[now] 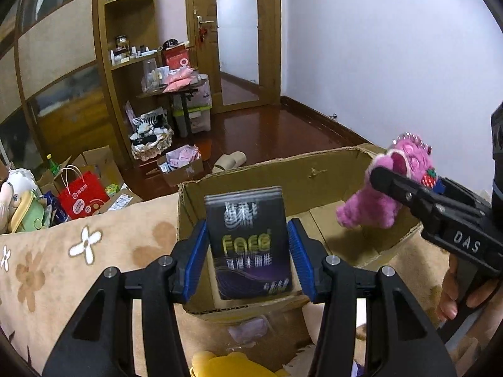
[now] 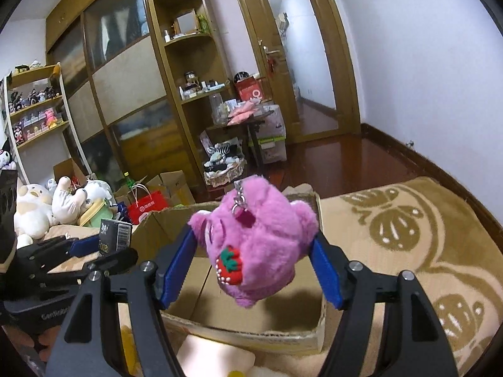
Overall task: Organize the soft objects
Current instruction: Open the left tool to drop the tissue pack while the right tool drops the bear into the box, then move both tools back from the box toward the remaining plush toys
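Left gripper [image 1: 248, 248] clamps a black tissue pack [image 1: 250, 242] between blue pads, held above the open cardboard box [image 1: 276, 169]. Right gripper [image 2: 251, 251], at 3 o'clock in the left wrist view, grasps a pink plush bear [image 2: 261, 242] with strawberry patch, over the same box on the beige blanket [image 2: 408, 235].

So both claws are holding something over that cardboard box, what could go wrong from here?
The pink plush toy hangs near the cardboard box's front edge in the right gripper; released here, it might catch the rim and tumble out. The black tissue pack in the left gripper sits close by, so the two grippers could bump. The pack looks motion-blurred, so its grip may be less secure.
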A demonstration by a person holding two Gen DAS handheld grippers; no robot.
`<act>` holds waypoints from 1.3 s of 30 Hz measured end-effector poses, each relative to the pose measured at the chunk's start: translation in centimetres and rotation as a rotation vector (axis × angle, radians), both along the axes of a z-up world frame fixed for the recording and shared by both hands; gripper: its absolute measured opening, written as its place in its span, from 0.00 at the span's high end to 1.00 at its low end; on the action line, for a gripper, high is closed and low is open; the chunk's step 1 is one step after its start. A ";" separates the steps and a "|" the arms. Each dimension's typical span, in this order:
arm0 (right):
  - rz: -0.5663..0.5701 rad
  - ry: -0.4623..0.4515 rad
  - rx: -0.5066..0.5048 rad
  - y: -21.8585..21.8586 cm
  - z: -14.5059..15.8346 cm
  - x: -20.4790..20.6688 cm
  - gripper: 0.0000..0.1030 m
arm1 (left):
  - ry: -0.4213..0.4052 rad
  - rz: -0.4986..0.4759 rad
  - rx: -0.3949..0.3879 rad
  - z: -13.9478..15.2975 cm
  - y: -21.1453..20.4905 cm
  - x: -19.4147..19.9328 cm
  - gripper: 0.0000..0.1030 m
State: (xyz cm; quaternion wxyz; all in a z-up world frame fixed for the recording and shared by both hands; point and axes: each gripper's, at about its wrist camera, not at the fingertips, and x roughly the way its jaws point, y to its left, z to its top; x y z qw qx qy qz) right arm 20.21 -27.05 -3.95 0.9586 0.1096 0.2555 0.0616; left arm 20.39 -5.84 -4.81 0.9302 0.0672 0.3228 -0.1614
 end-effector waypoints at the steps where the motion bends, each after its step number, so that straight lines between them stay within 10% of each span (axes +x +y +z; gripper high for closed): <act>1: -0.003 0.005 -0.004 0.0 -0.1 0.0 0.27 | 0.004 0.007 -0.004 -0.1 0.0 0.1 0.52; 10: 0.016 0.082 0.020 0.2 -1.1 -0.1 0.25 | 0.040 0.080 -0.043 -0.4 1.1 -0.1 0.33; 20: 0.006 0.047 -0.016 0.9 0.5 -2.9 0.00 | 0.050 0.151 0.010 0.7 2.3 -1.5 0.07; 39: 0.030 0.109 -0.073 2.9 2.3 -9.6 0.00 | 0.269 0.175 0.023 1.9 6.9 -7.1 0.03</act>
